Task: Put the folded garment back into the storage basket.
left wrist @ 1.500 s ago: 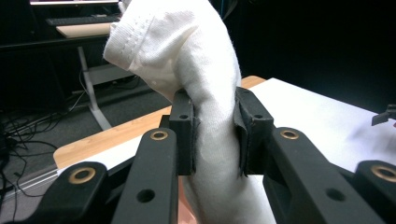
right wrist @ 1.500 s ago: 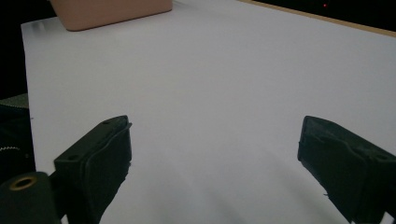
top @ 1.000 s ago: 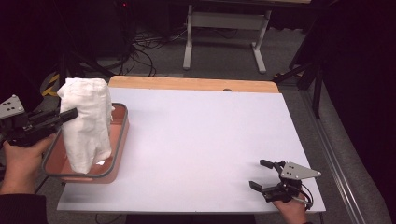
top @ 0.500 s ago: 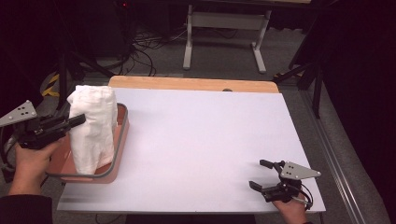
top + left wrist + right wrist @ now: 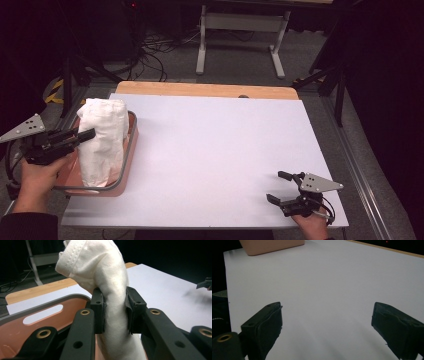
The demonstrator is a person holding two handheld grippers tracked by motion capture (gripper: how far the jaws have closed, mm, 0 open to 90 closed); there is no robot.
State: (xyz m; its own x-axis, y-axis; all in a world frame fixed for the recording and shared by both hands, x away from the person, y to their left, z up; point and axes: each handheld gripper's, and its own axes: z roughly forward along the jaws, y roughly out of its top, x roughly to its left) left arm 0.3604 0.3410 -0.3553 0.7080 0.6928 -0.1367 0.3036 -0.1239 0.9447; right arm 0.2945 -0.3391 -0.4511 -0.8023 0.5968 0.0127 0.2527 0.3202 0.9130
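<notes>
A white cloth [image 5: 102,140] hangs bunched over the pink tray [image 5: 129,150] at the table's left edge, its lower end down in the tray. My left gripper [image 5: 85,135] is shut on the cloth from the left. In the left gripper view both pads pinch the white cloth [image 5: 112,290] at mid-height, above the pink tray [image 5: 15,332]. My right gripper [image 5: 281,186] rests near the table's front right corner, open, with nothing between its jaws. In the right gripper view my right gripper [image 5: 327,320] frames bare white table, and the tray's corner [image 5: 272,246] shows at the top.
The white tabletop [image 5: 220,150] has a wooden strip [image 5: 200,90] along its far edge. Behind the table stand a white desk frame [image 5: 240,30] and loose cables [image 5: 160,50] on the floor. A dark stand [image 5: 330,70] is at the back right.
My left gripper has come down with the cloth, so the cloth's top sits lower and its bottom has settled into the tray. The right gripper has stayed put.
</notes>
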